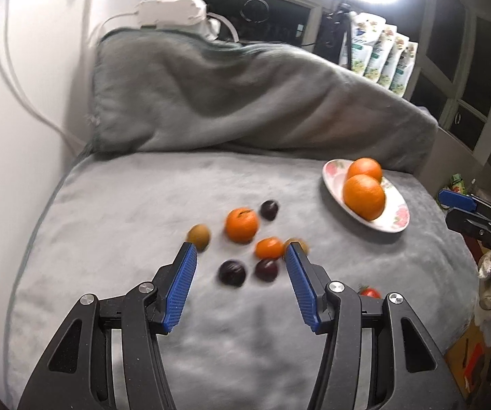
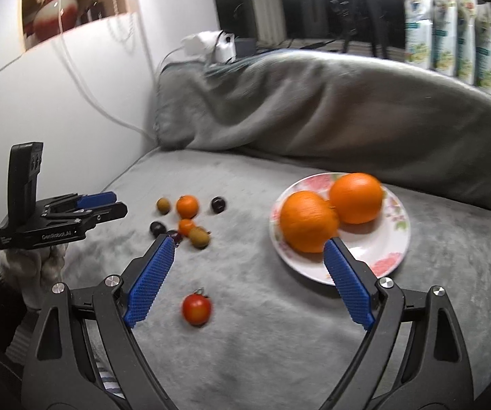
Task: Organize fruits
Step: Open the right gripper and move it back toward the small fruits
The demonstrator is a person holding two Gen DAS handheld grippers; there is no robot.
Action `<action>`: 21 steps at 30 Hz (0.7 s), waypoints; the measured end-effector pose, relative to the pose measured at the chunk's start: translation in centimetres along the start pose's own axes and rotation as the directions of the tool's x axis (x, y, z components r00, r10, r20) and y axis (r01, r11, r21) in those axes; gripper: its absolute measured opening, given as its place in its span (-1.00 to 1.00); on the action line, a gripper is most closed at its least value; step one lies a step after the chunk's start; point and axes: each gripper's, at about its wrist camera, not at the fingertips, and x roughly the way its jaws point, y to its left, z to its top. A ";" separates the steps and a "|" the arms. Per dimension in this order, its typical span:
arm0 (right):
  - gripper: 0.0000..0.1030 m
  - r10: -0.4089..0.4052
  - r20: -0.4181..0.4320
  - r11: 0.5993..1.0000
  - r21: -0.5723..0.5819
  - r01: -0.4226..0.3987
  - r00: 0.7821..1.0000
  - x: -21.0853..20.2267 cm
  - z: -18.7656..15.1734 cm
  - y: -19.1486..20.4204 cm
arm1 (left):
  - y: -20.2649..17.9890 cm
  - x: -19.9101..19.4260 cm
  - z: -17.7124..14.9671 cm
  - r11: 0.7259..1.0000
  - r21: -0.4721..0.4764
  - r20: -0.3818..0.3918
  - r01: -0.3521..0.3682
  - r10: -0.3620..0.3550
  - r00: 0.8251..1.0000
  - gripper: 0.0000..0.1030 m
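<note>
On the grey blanket (image 2: 279, 341) that covers the seat, a loose cluster of small fruit lies toward the left: a brownish kiwi (image 1: 199, 235) at the near-left edge of the group, a mandarin (image 1: 241, 224) just beside it with a dark plum (image 1: 268, 209) behind, a smaller mandarin (image 1: 268, 248) touching a second kiwi (image 2: 199, 236), and two more dark plums (image 1: 232, 273) in front, all somewhat blurred. The left gripper (image 1: 241, 251) hangs above this cluster with its blue pads (image 1: 180, 290) apart and nothing between them, none of the fruit touched; in the right wrist view it shows at the far left, held by a hand in a pale glove (image 2: 37, 266). Further right, well apart from the cluster, a single red tomato (image 2: 196, 308) with a green stalk lies alone on the blanket. To its right stands a white plate with pink flower print (image 2: 387, 263), carrying two large oranges (image 2: 308, 221) that touch each other, one nearer and one behind (image 2: 356, 197). The right gripper (image 2: 249, 242) has its jaws spread wide and empty, its left finger over the bare blanket near the plums and its right finger in front of the plate's near rim and the nearer orange. Behind everything the blanket rises over a backrest (image 2: 313, 109); a white wall with trailing cables (image 2: 85, 78) stands at the left, and a row of printed packets (image 2: 450, 27) lines the dark window ledge at the right.
</note>
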 end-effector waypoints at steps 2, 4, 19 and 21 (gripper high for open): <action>0.77 0.018 -0.020 1.000 -0.017 -0.019 1.000 0.7 0.1 0.7 | 0.6 0.2 -0.5 1.000 -0.013 -0.012 0.002 -0.002 1.000 0.04; 0.76 0.032 -0.041 0.999 -0.037 -0.034 0.999 1.6 0.3 1.4 | 1.3 0.4 -0.8 1.000 -0.028 -0.021 0.012 -0.012 1.000 0.00; 0.16 0.120 -0.233 0.990 -0.048 -0.134 0.965 9.5 1.1 2.9 | 1.8 2.7 -1.9 0.997 -0.035 -0.081 0.067 -0.070 0.994 -0.28; 0.08 0.131 -0.257 0.988 -0.044 -0.147 0.957 10.6 1.2 3.1 | 1.9 3.2 -1.9 0.997 -0.039 -0.091 0.073 -0.076 0.993 -0.30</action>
